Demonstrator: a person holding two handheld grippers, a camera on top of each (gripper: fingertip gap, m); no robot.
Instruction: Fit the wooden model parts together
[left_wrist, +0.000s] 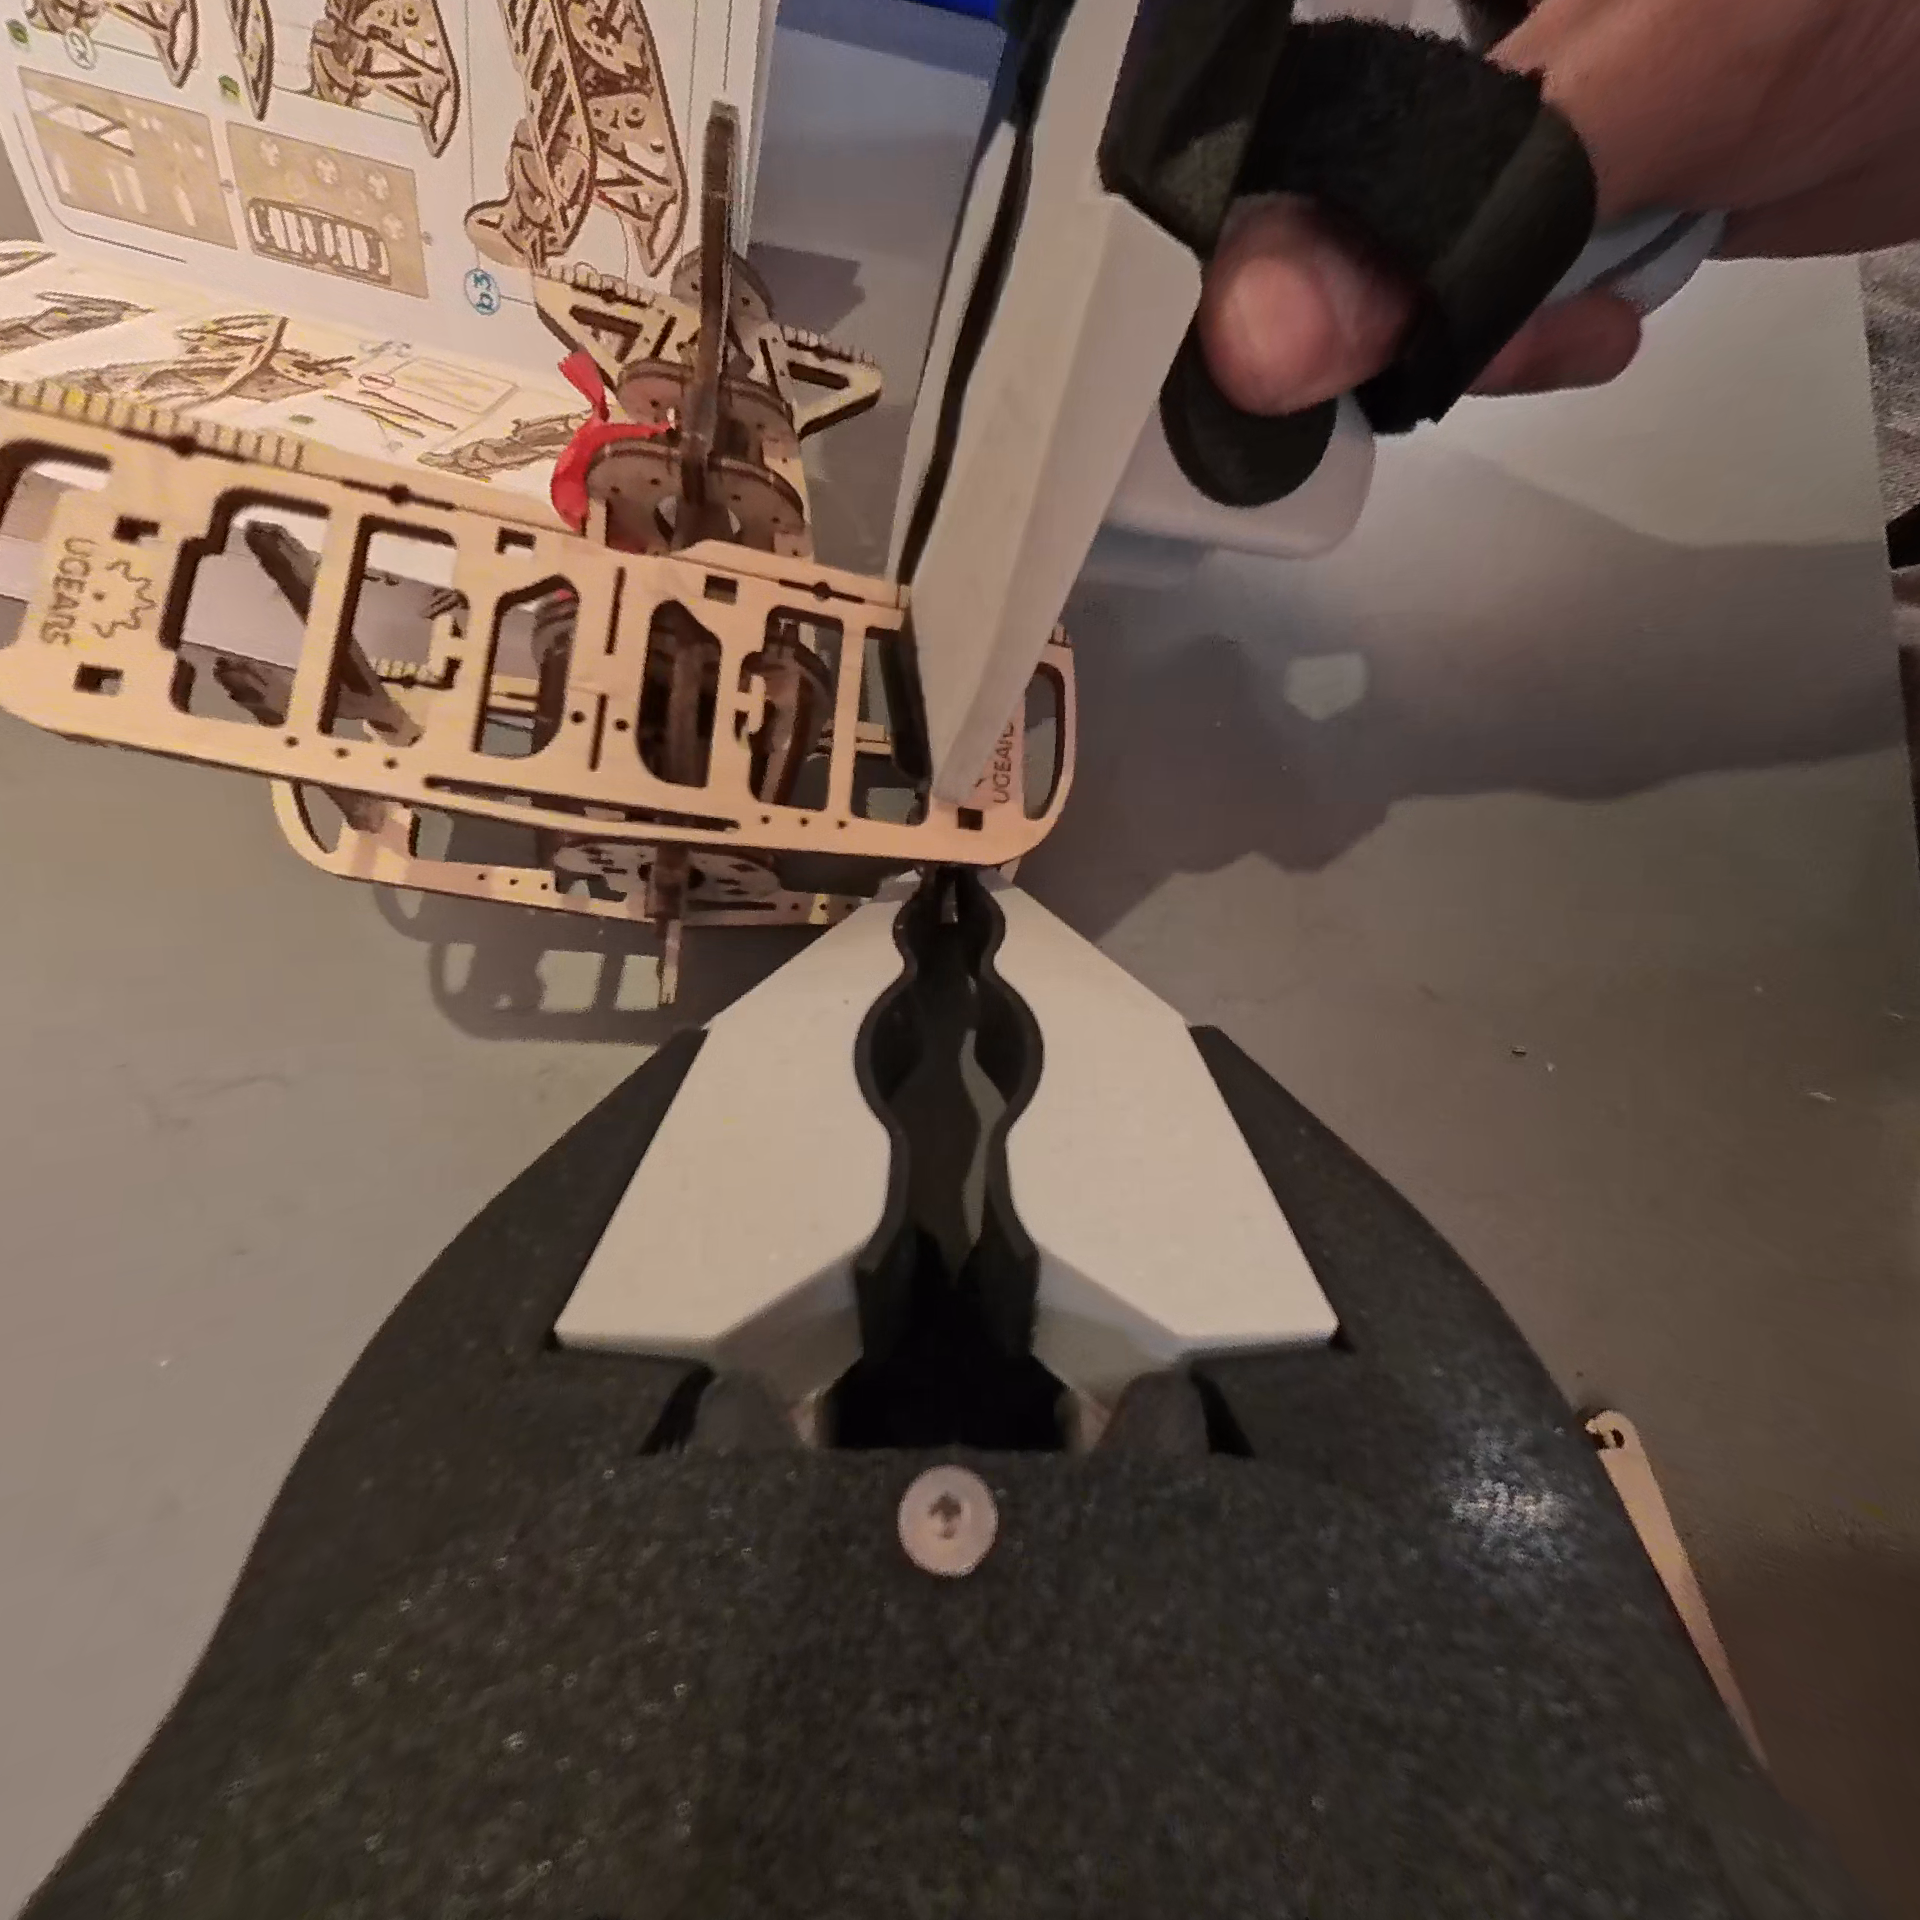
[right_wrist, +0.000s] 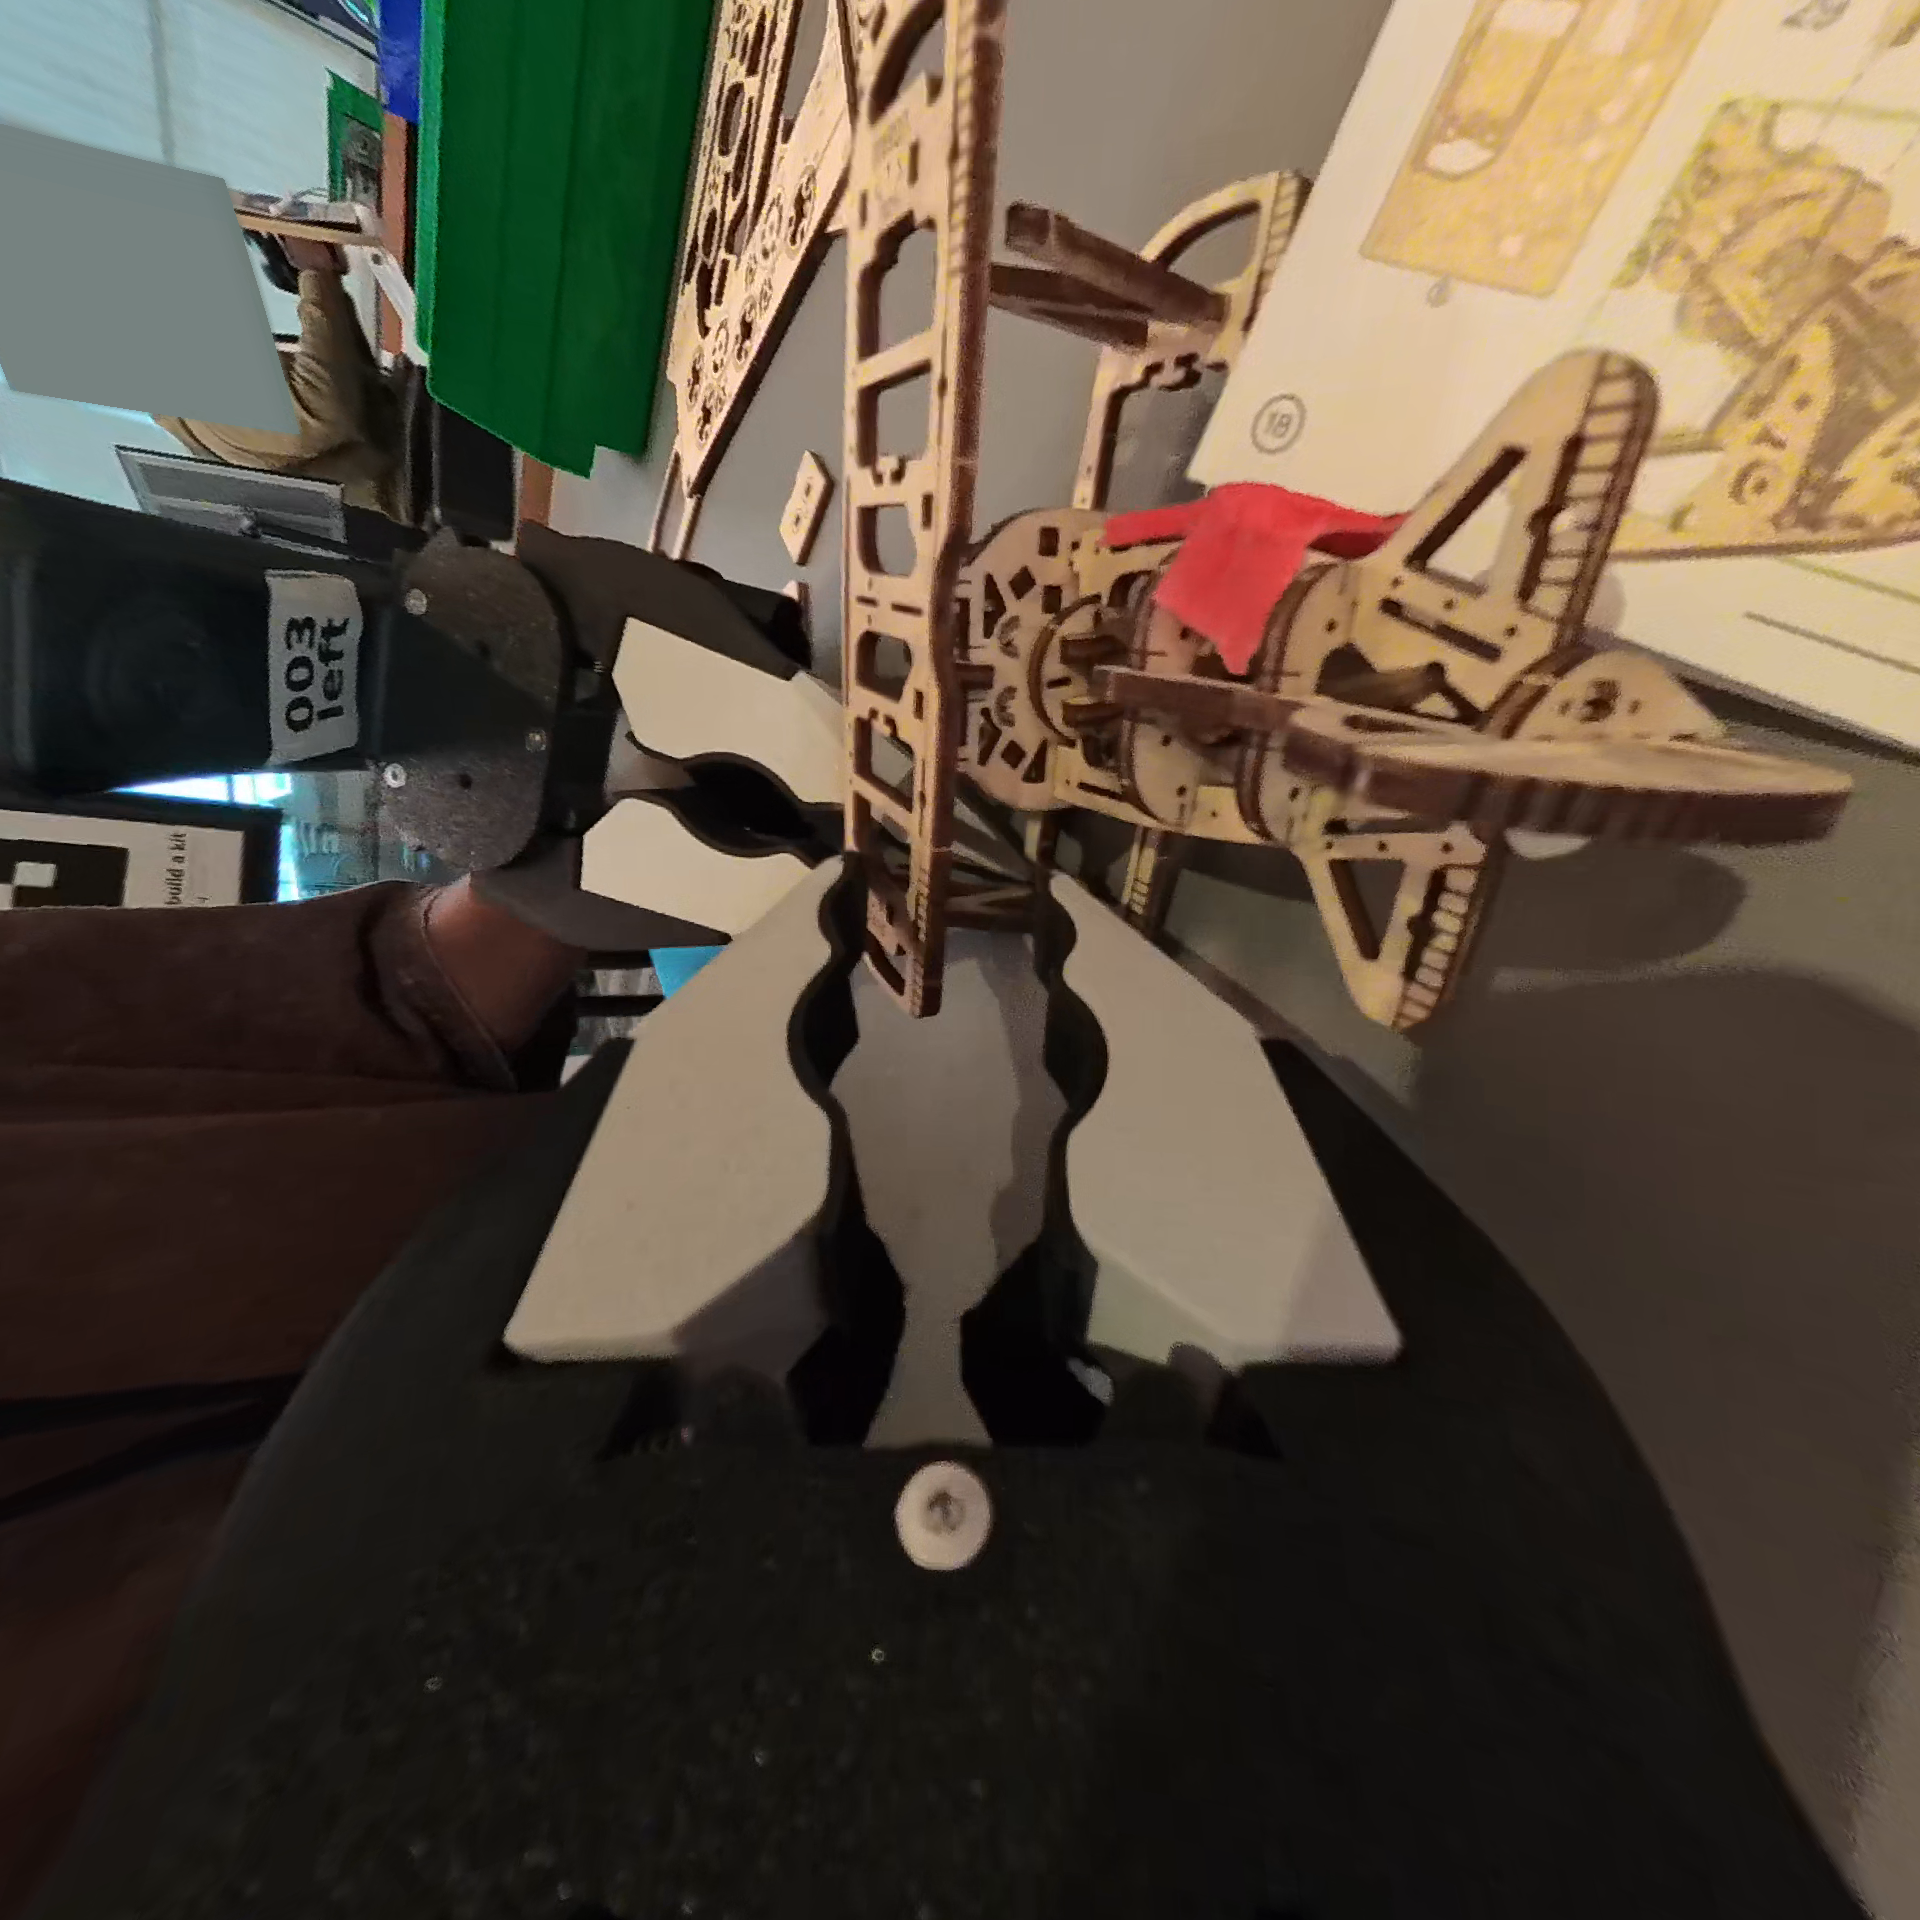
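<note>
A wooden biplane model stands on the grey table, with red tape on its body. A long slotted wing panel lies across its top. My left gripper is shut on the panel's near edge, close to its right end. My right gripper comes down from above over that same end. In the right wrist view the wing panel stands edge-on, with its end between the parted fingers of my right gripper. The left gripper meets the panel from the left, and the plane's body and tail lie to the right.
An instruction sheet stands behind the model and also shows in the right wrist view. A flat sheet of wooden parts and a green object stand farther back. A thin wooden strip lies near my left gripper. A hand holds the right gripper. Only a small space, under 4 cm, lies between the two pairs of fingers.
</note>
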